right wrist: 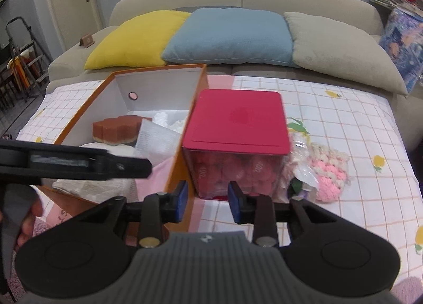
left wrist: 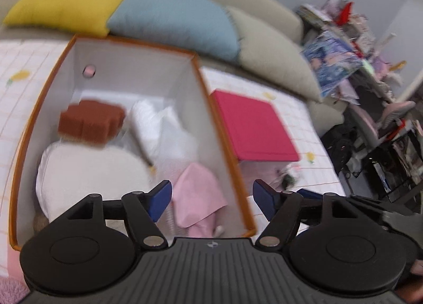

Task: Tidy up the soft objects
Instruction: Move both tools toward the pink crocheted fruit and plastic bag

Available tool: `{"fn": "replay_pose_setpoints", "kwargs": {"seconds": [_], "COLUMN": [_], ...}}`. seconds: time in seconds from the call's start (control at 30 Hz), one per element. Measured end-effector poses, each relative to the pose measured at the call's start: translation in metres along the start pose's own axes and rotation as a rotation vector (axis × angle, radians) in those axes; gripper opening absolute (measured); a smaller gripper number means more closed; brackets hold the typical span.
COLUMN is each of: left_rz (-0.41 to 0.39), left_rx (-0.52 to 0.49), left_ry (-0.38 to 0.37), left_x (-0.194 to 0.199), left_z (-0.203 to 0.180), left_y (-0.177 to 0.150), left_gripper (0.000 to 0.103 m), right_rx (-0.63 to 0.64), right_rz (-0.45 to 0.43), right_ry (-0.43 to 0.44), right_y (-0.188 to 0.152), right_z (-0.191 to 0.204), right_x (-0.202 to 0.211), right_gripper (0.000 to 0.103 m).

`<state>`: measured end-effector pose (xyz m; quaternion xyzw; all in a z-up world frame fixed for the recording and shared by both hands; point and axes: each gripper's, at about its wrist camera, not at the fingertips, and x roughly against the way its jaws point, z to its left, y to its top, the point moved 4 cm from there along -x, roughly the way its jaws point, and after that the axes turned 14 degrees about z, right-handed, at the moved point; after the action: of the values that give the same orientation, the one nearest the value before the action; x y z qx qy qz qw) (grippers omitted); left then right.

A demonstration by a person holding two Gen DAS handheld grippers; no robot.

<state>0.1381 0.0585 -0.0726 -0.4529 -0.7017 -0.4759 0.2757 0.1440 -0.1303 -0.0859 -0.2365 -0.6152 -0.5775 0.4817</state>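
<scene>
An orange-edged white box (left wrist: 203, 92) (right wrist: 116, 79) stands on the table. In it lie a brown sponge (left wrist: 91, 121) (right wrist: 119, 128), white soft items (left wrist: 161, 129), a cream cushion (left wrist: 92, 171) and a pink cloth (left wrist: 197, 195). My left gripper (left wrist: 211, 199) is open and empty above the box's near right corner. My right gripper (right wrist: 207, 202) is open and empty in front of a clear container with a red lid (right wrist: 235, 121) (left wrist: 253, 124). A pink and cream crochet bundle (right wrist: 325, 169) lies right of the container.
A sofa holds a yellow pillow (right wrist: 134, 39), a blue pillow (right wrist: 227, 36) and a beige pillow (right wrist: 341, 47). The table has a checked cloth (right wrist: 357, 124). Cluttered shelves and a chair (left wrist: 370, 108) stand at the right. The left gripper's body (right wrist: 74, 162) crosses the right view.
</scene>
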Motion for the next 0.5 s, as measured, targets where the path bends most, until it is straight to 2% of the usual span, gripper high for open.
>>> {"fn": "replay_pose_setpoints", "kwargs": {"seconds": [0.27, 0.5], "left_rz": [-0.106, -0.122], "left_rx": [-0.155, -0.248], "left_ry": [0.064, 0.052], "left_x": [0.024, 0.016], "left_z": [-0.049, -0.089], "left_y": [-0.010, -0.016], "left_gripper": [0.084, 0.084], "right_rx": [-0.066, -0.108], "right_rz": [-0.031, -0.066], "right_ry": [-0.016, -0.064], "right_y": [-0.013, -0.022], "right_z": [-0.028, -0.057], "right_x": [0.016, 0.031], "right_gripper": [0.043, 0.051]}}
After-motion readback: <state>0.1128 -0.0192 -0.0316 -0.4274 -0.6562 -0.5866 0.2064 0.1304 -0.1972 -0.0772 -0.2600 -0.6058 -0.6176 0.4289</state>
